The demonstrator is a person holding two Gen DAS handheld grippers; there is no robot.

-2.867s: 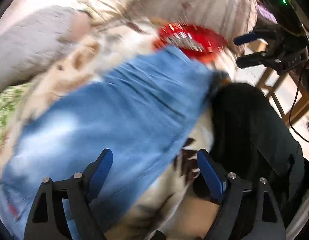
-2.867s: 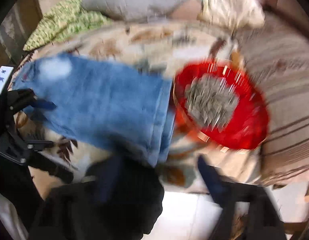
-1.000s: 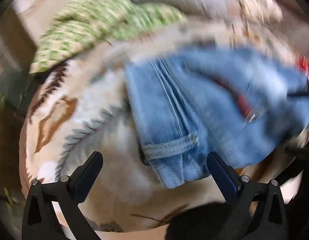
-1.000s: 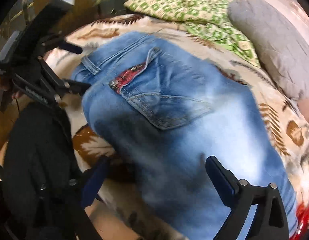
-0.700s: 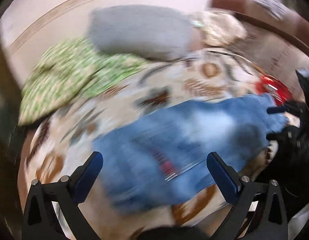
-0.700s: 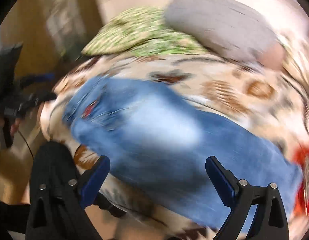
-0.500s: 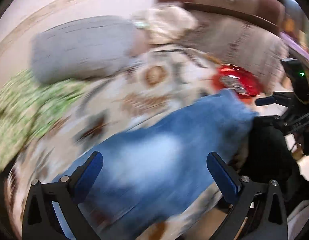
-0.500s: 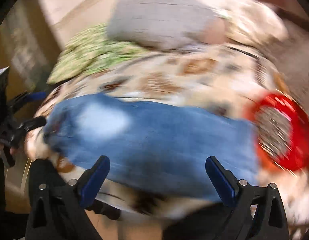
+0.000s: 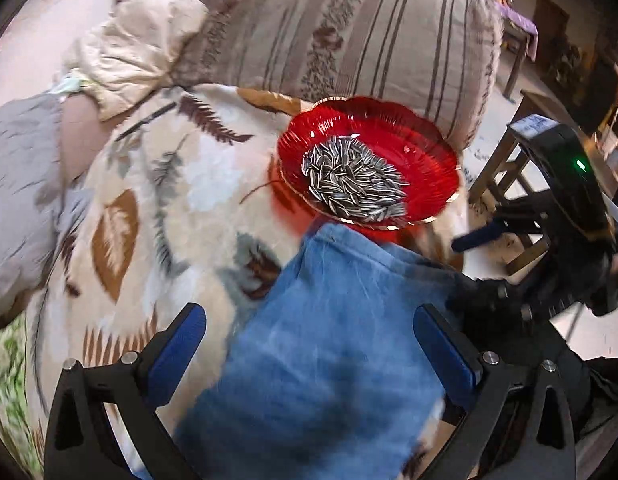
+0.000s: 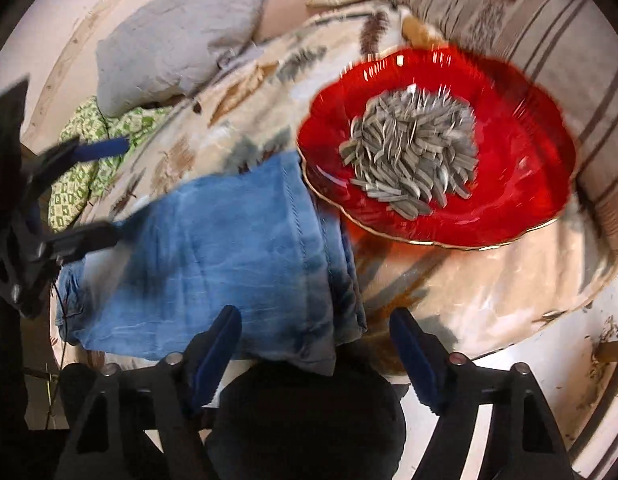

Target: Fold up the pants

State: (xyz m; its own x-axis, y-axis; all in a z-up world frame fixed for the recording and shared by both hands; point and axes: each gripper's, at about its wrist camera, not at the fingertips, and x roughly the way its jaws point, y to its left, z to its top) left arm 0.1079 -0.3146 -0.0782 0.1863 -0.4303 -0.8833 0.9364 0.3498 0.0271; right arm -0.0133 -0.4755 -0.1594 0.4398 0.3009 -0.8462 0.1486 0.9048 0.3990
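Blue jeans point(image 9: 329, 340) lie folded lengthwise on a leaf-patterned blanket point(image 9: 181, 184), their leg hems ending just short of a red dish. My left gripper point(image 9: 309, 354) hovers open over the leg end, one finger on each side of the denim and neither touching it. In the right wrist view the jeans point(image 10: 229, 256) run off to the left. My right gripper point(image 10: 315, 344) is above the near hem corner. Its jaws are closing, the corner lies between them, and the pads are not pressing on it. Each gripper shows in the other's view, the right gripper point(image 9: 469, 268) and the left gripper point(image 10: 101, 194).
A red glass dish point(image 10: 529, 168) of sunflower seeds sits right beside the hems, the same dish point(image 9: 429, 152). A striped cushion point(image 9: 349, 32) rises behind it. A grey pillow point(image 10: 181, 36) and green cloth point(image 10: 89, 160) lie farther back. A person's dark-clothed knee point(image 10: 309, 420) is below, a wooden stool point(image 9: 509, 184) beside the bed.
Both views have swung from the waist and pocket end of the jeans to the leg hems by the red dish. The right jaws stand narrower than before.
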